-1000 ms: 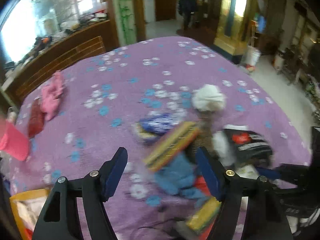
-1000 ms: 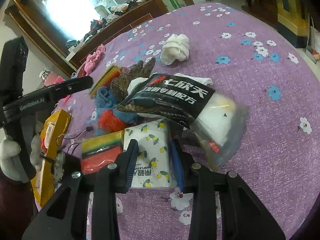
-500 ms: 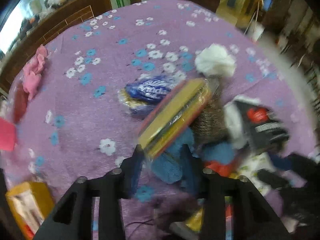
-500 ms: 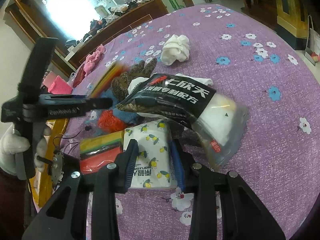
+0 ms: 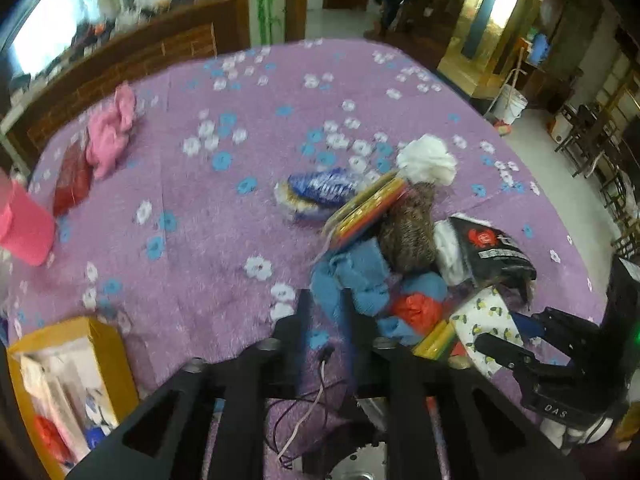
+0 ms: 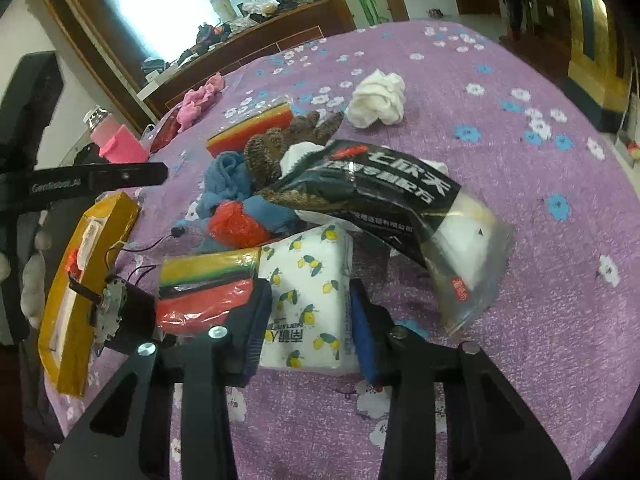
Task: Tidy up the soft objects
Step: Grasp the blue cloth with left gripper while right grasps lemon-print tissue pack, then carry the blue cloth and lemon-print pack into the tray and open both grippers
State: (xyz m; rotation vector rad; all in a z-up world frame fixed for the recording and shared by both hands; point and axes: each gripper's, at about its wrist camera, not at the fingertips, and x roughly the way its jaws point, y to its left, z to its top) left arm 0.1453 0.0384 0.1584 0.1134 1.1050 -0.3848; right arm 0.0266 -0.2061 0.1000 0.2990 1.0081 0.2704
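Purple flowered cloth [image 6: 520,208] covers the table, and the soft things lie heaped near its close edge. The right gripper [image 6: 310,312] is clamped on a white tissue pack [image 6: 310,280] printed with lemons; its pads press both long sides, so the pack's long axis runs straight ahead from the gripper, under the lip of a black bag [image 6: 384,196]. A striped sponge pack [image 6: 208,280] lies touching the tissue pack's left side.

The left gripper [image 5: 324,316] is opening, its jaws apart with only a fold of blue cloth [image 5: 352,276] at their tips; I cannot tell whether the pads touch it. A second striped pack [image 5: 368,208] lies ahead and a little to the right of it, tilted, its long axis slanting away to the upper right, propped against a brown glove [image 5: 412,228]. The left hand is the nearer one to it, and to the blue cloth.

One yellow box [image 5: 64,384] stands open at the left gripper's near left, well apart from the heap. It holds white packets and something red; the rest is too blurred to name. A white rag [image 5: 428,160] and a pink one [image 5: 112,132] lie apart from the heap.
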